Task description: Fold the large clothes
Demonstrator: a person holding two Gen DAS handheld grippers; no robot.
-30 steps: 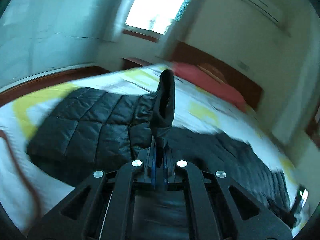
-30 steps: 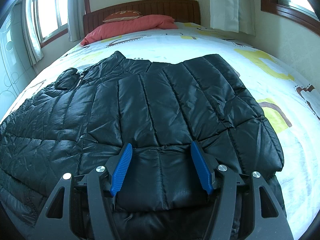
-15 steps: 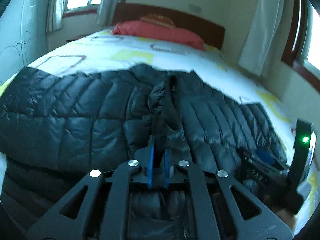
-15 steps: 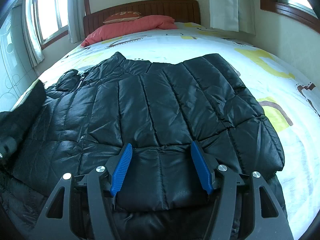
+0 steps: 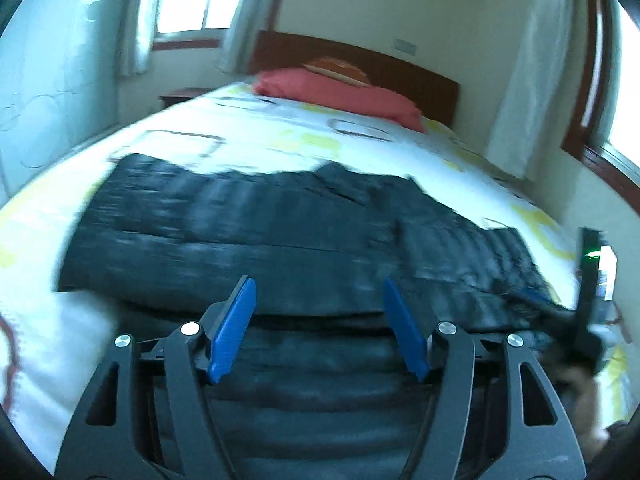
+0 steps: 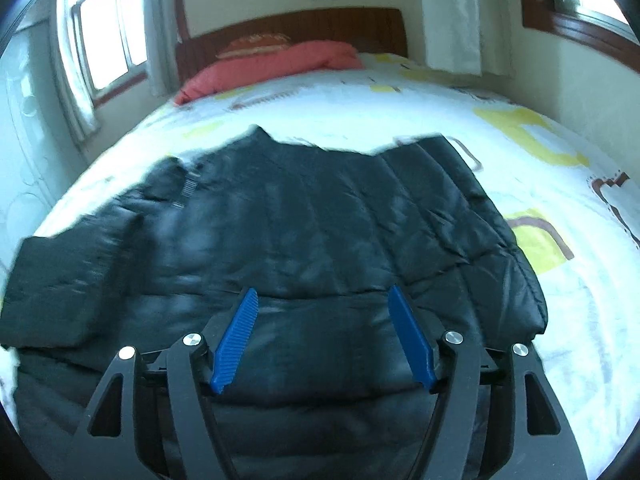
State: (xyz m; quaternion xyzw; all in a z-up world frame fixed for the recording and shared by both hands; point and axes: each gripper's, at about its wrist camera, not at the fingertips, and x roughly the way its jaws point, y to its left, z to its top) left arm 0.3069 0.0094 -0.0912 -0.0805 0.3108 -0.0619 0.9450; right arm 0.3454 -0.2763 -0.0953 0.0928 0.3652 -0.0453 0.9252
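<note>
A black quilted puffer jacket (image 5: 248,232) lies spread on the bed, with one side folded over the body; it also shows in the right wrist view (image 6: 320,216). My left gripper (image 5: 318,292) is open and empty, hovering just above the jacket's near edge. My right gripper (image 6: 322,300) is open and empty over the jacket's near hem. The right gripper's body shows at the right edge of the left wrist view (image 5: 588,292). Both views are motion blurred.
The bed sheet (image 6: 460,120) is white with yellow and brown shapes. A red pillow (image 6: 280,64) lies by the wooden headboard (image 6: 304,28). Curtained windows (image 6: 104,44) flank the bed, and a wall runs along the right side (image 6: 580,72).
My left gripper let go of the jacket fold it was holding and opened; the fold now lies flat on the jacket. My right gripper stayed open and pulled back slightly.
</note>
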